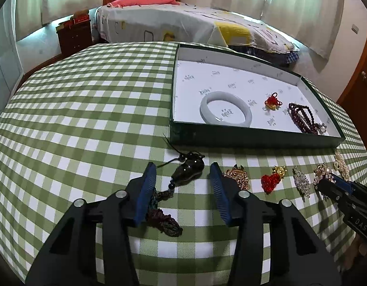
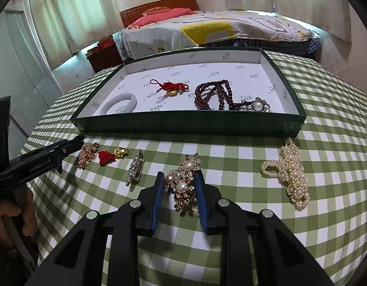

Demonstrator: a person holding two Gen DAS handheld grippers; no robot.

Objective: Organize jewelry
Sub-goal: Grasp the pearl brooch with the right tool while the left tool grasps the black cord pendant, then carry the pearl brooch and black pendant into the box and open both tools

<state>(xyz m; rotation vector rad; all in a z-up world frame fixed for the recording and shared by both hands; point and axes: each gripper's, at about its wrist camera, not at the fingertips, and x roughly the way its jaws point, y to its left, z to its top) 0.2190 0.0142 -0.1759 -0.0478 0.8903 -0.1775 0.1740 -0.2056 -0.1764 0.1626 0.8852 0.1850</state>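
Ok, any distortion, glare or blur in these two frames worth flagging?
Left wrist view: fisheye bows the green checked tablecloth, dark vignette in the corners, curtains backlit. Right wrist view: same bowing of the dark green box, all sharp, soft shadows only.

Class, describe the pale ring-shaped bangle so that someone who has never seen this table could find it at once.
Start at the green-sided box on the checked tablecloth. Inside it, on the white printed lining, the bangle lies flat at one end. Unlike the red knotted charm and dark red beads beside it, it is one smooth, milky-white hoop.

bare checked tablecloth (image 1: 76, 119) left of box (image 1: 231, 139); brooches (image 2: 135, 169) crowd its front wall
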